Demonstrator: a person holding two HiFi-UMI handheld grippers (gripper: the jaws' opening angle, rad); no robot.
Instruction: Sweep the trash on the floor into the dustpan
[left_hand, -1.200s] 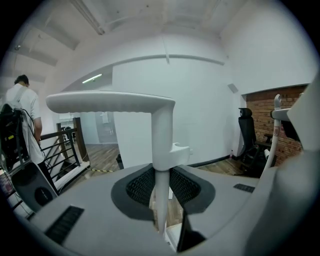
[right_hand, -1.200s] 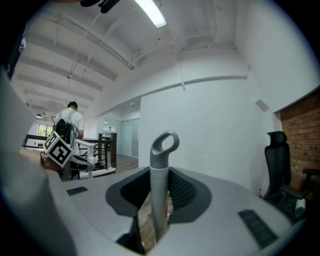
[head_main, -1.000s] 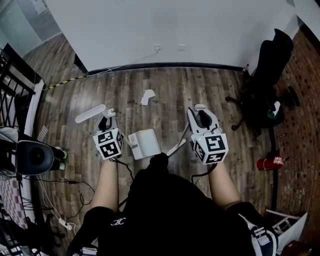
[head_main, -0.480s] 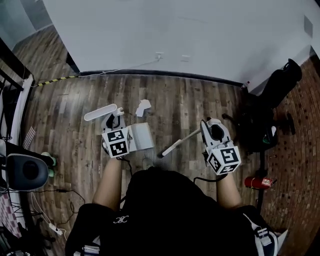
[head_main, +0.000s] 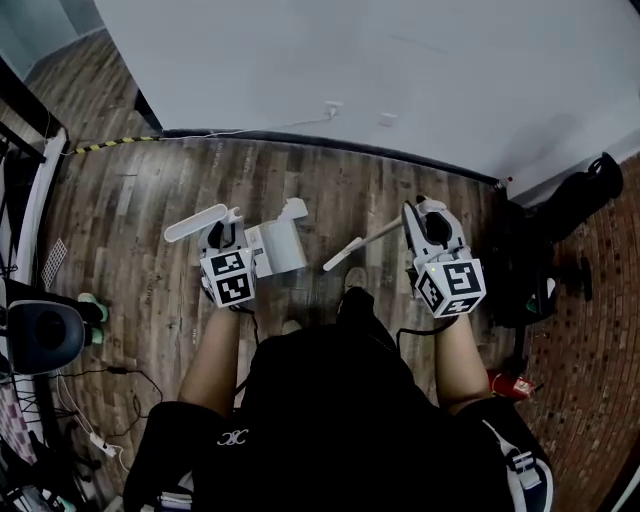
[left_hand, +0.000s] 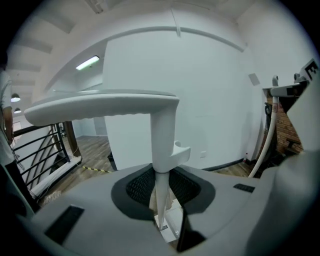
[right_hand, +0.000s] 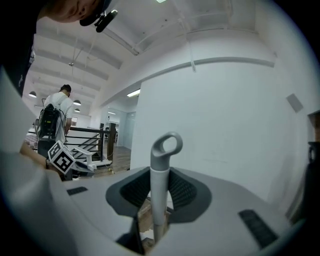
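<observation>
My left gripper (head_main: 222, 232) is shut on the upright post of a white dustpan (head_main: 277, 247), whose pan sits on the wood floor just right of it. In the left gripper view the dustpan's flat handle (left_hand: 100, 106) spreads above the jaws of the left gripper (left_hand: 162, 202). A white scrap of crumpled paper (head_main: 294, 208) lies at the pan's far edge. My right gripper (head_main: 425, 212) is shut on a broom stick (head_main: 360, 247) that slants down to the left. Its grey looped top (right_hand: 162, 150) rises between the jaws of the right gripper (right_hand: 156, 210).
A white wall with a dark baseboard (head_main: 330, 143) runs close ahead. A black chair (head_main: 585, 195) stands at the right, with a red extinguisher (head_main: 500, 385) near it. A railing (head_main: 25, 195) and a black device (head_main: 40, 335) with cables are on the left. A person (right_hand: 56, 112) stands far off.
Both grippers have moved forward toward the wall. The dustpan has come up to the paper scrap, and the broom has swung forward with the right gripper.
</observation>
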